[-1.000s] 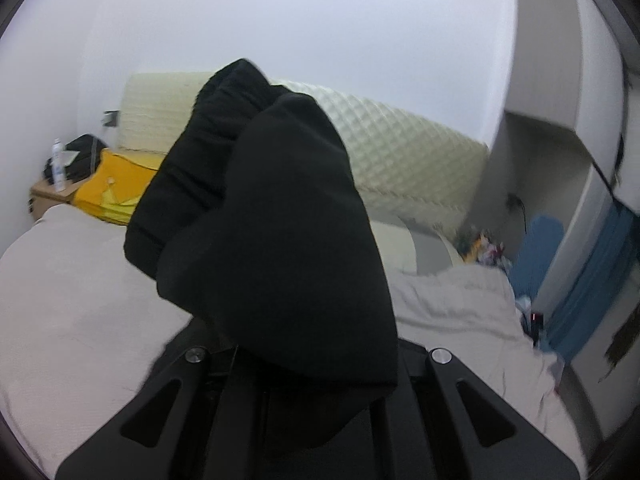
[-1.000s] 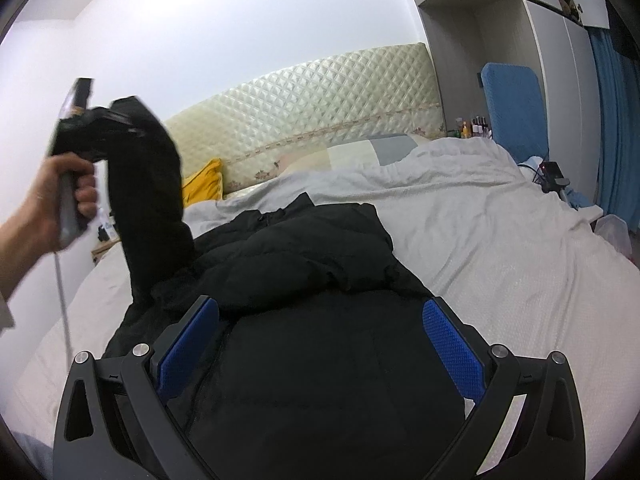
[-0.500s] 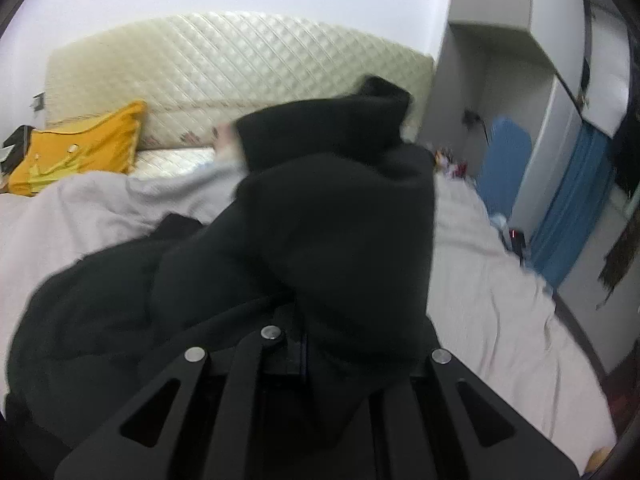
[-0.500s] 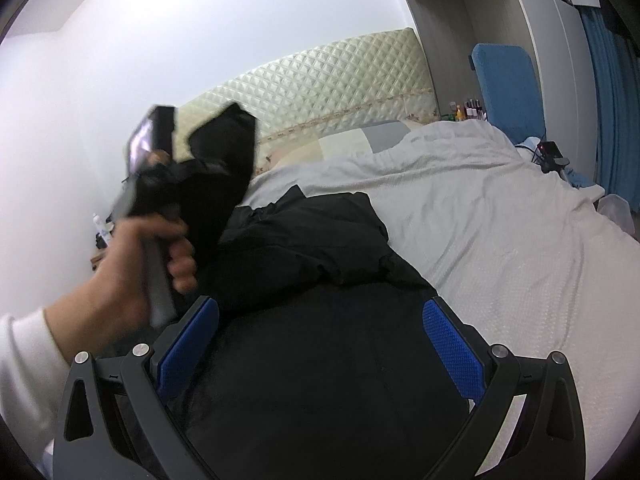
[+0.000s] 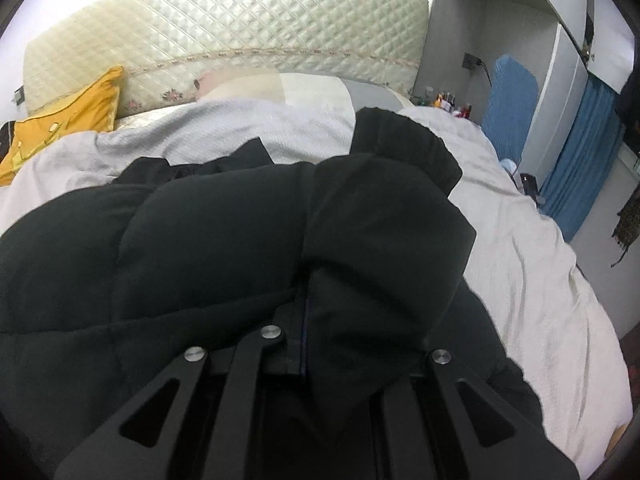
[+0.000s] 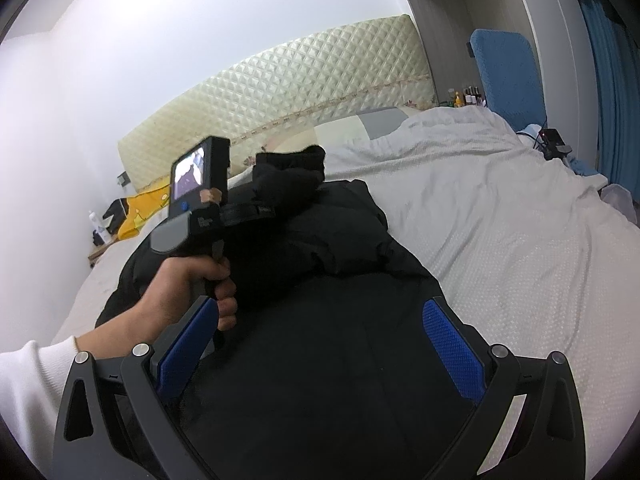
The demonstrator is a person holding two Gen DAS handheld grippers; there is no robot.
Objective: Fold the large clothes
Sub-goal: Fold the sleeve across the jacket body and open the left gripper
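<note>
the left gripper (image 5: pixel 304 344), clamped on the black jacket's sleeve (image 5: pixel 384 216), has swung it from high in the air down across the jacket body (image 6: pixel 340 360) on the bed (image 6: pixel 520 240) (sleeve fold nearly laid), just ahead of the wide-open, empty right gripper (image 6: pixel 320 344).

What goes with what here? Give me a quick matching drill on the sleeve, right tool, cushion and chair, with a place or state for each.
Things:
1. sleeve
2. right tool
3. cushion
4. chair

Places or states:
A. open, above the jacket
B. yellow, at the headboard
C. clamped in the left tool
D. blue, beside the bed

Pairs: 1-C, 2-A, 3-B, 4-D
</note>
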